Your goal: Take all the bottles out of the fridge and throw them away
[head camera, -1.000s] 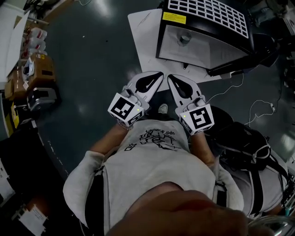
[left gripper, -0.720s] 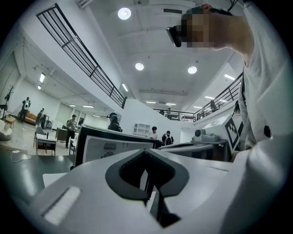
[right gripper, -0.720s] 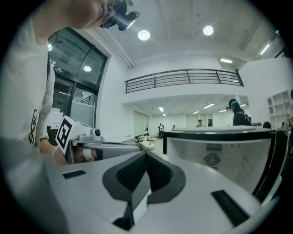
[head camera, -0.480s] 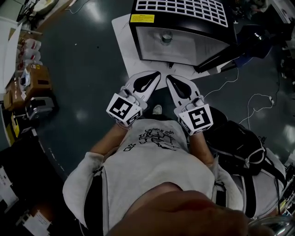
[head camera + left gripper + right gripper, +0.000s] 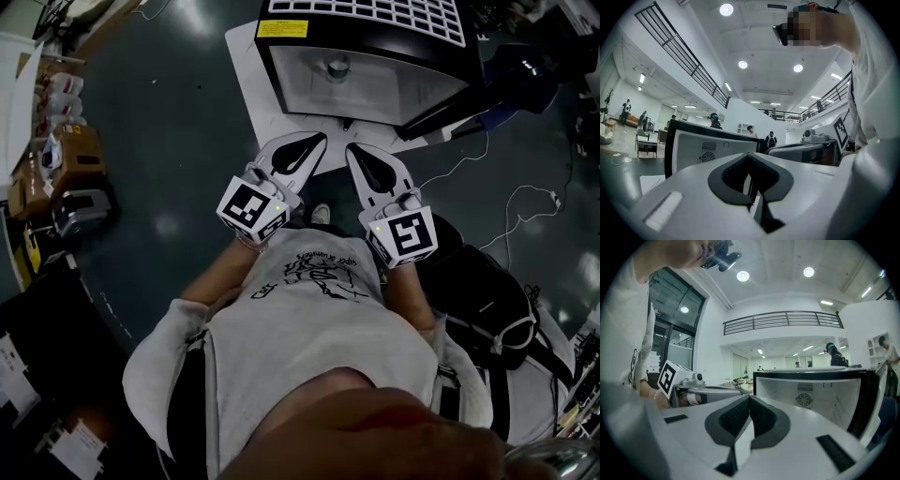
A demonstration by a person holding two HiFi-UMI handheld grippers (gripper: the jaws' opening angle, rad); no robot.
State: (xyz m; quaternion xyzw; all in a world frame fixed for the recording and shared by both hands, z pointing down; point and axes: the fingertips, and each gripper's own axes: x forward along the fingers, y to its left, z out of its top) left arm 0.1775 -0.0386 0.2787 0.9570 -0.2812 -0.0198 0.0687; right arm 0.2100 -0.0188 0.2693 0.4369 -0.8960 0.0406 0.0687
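A small fridge (image 5: 375, 80) with a black frame and a pale inside stands open on the floor ahead of me; its door (image 5: 473, 89) hangs open to the right. I see no bottle in any view. My left gripper (image 5: 317, 141) and right gripper (image 5: 352, 150) are held side by side just short of the fridge's front, both pointing at it. Both are shut with nothing between the jaws. In the left gripper view the fridge (image 5: 710, 150) rises beyond the left gripper (image 5: 749, 158). In the right gripper view the fridge (image 5: 811, 397) stands behind the right gripper (image 5: 749, 400).
The fridge stands on a white sheet (image 5: 246, 80). Cardboard boxes (image 5: 70, 155) lie at the left, a black bag (image 5: 483, 291) at the right, and cables (image 5: 525, 202) trail across the dark floor. Several people stand far off in the hall.
Both grippers have moved forward together toward the fridge, which now sits nearer their tips. The jaws have stayed shut.
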